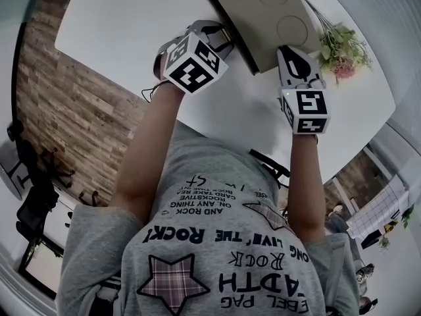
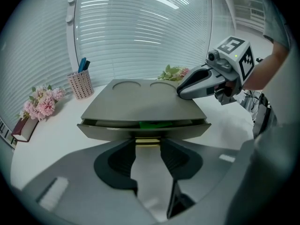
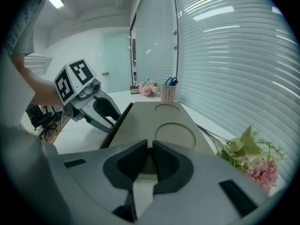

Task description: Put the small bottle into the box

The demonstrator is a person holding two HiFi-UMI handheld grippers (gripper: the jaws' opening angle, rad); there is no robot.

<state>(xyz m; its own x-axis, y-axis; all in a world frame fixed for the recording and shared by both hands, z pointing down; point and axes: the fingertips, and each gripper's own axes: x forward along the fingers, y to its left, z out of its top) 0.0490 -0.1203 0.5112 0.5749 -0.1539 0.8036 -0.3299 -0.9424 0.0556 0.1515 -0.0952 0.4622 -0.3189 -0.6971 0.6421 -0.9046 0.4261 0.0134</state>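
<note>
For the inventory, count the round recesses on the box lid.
2, both in the box lid: one recess just beyond the right tool, the other farther along. None seems hidden.

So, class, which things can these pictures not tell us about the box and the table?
1. Small bottle: seen in no view.
2. Inside of the box: its lid covers it; the left gripper view shows only a green sliver through the slit.
3. Box's far end: cut off by the head view's top edge.
4. Where the right gripper meets the lid: its own jaws hide it.
</note>
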